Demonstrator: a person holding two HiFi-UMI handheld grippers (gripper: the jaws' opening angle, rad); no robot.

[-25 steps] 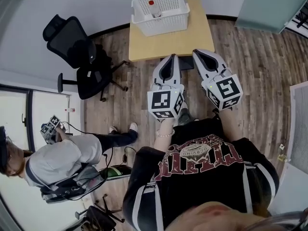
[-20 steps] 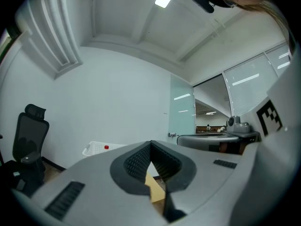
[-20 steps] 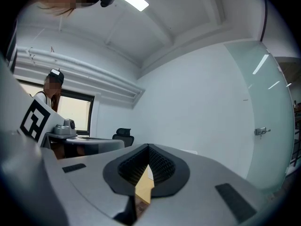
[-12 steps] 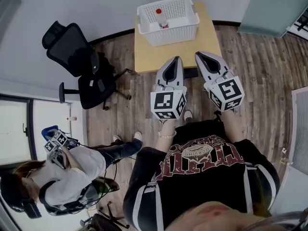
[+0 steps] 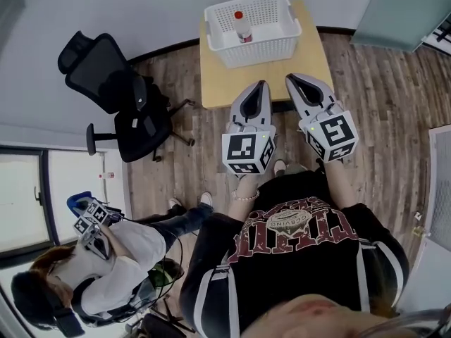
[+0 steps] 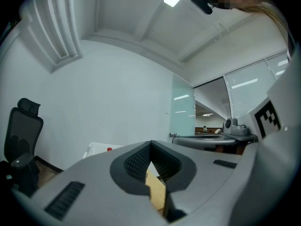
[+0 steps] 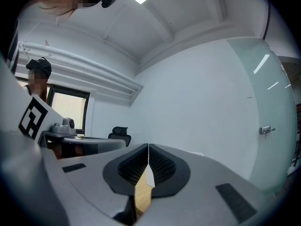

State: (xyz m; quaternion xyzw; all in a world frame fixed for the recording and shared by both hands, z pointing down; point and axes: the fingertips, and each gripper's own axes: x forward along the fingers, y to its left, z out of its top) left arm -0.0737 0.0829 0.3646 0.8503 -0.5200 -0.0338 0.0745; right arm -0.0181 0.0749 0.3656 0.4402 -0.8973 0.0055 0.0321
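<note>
I hold both grippers side by side in front of me, above the wood floor and just short of a small light-wood table [image 5: 220,76]. My left gripper [image 5: 261,84] is shut with nothing in it. So is my right gripper [image 5: 291,78]. In the left gripper view the jaws [image 6: 151,145] meet along a thin seam, and the right gripper view shows the same [image 7: 148,148]. A white plastic basket [image 5: 275,30] stands on the table's far half with a red-capped bottle [image 5: 242,25] in it. The basket [image 6: 99,149] also shows low in the left gripper view.
A black office chair [image 5: 113,83] stands left of the table, near the white wall. A second person [image 5: 106,266] crouches at the lower left with marker-cube grippers [image 5: 90,220]. A frosted glass door [image 5: 394,9] is at the upper right.
Both grippers stay shut and almost still, a little nearer the table. The table and basket have shifted right in the head view. The other person has moved lower in it.
</note>
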